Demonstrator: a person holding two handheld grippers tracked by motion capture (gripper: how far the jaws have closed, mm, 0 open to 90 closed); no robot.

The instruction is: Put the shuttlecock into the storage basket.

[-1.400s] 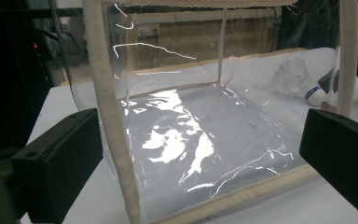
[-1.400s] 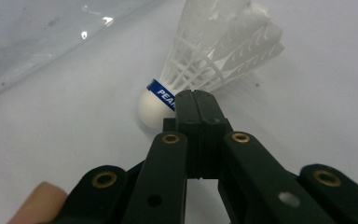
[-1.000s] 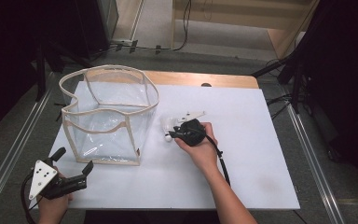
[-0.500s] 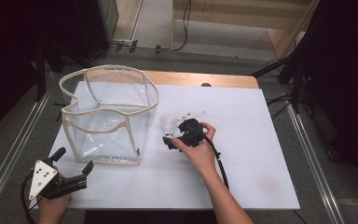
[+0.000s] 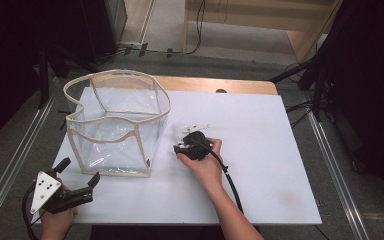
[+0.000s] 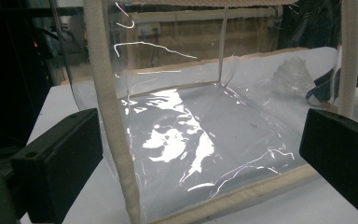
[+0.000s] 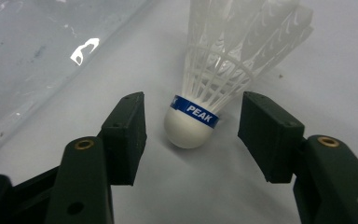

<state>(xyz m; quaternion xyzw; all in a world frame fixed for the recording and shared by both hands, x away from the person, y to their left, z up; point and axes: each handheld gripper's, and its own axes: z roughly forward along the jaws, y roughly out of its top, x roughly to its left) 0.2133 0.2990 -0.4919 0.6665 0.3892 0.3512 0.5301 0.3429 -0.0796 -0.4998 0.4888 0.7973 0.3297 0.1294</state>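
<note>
White plastic feathers fan out from the shuttlecock (image 7: pixel 223 70), which lies on the white table (image 5: pixel 280 150) just beside the clear vinyl bag (image 5: pixel 115 125), its rounded cork end with a blue "PEAK" band facing the right gripper (image 7: pixel 191 133). That gripper's jaws are spread, one on each side of the cork, with a gap on both sides. Near the table's front corner, the left gripper (image 6: pixel 200 154) is also spread wide, facing the bag's cream-trimmed corner.

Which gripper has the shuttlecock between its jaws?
The right gripper: its open jaws flank the shuttlecock cork, not touching it. The left gripper faces the clear bag instead.
</note>
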